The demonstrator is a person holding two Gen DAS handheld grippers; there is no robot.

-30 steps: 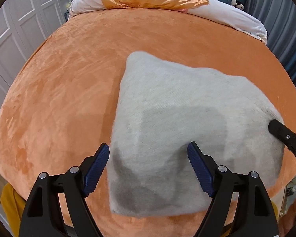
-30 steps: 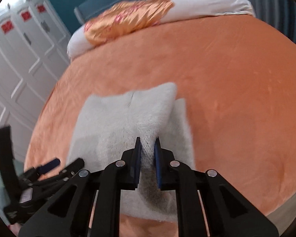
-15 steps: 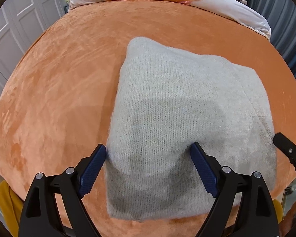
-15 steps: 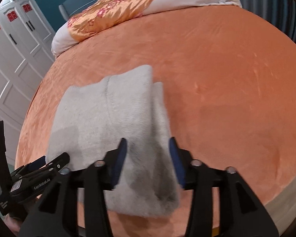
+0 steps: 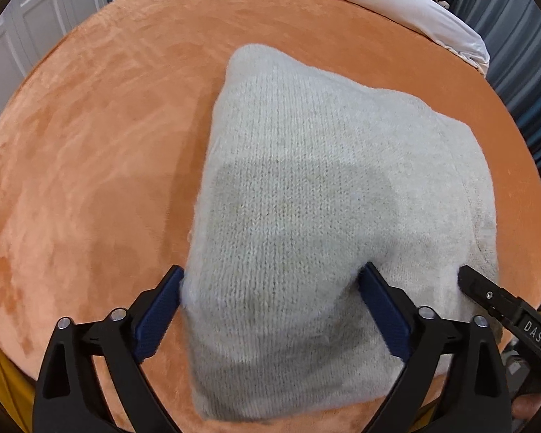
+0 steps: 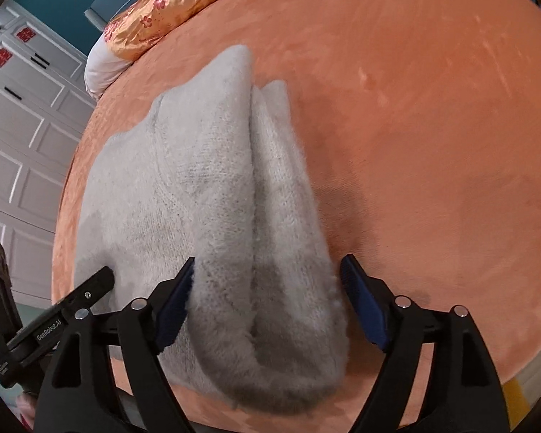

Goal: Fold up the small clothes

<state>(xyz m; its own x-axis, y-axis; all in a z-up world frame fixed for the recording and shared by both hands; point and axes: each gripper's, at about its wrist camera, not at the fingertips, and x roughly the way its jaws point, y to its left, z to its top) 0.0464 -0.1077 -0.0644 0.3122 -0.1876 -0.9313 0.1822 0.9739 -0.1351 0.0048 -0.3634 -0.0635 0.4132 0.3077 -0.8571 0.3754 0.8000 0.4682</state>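
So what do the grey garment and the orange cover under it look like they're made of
The grey garment looks like a soft knit, probably wool or acrylic: rows of stitches show, and the edges are fuzzy. The orange cover looks like plush velvet or fleece: a matte short nap with lighter and darker brush marks. The exact fibre of either can't be told.

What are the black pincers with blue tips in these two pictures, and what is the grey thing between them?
They are two hand-held grippers: a person holds one in each hand, and a camera on each looks forward along its fingers. One picture comes from the left gripper, the other from the right gripper. Each view also catches the other gripper at its edge. The grey thing is a folded knitted garment that lies on an orange bedcover. Pillows lie at the far end. Both pairs of jaws are opening around the near edge of the garment, so nothing is gripped.
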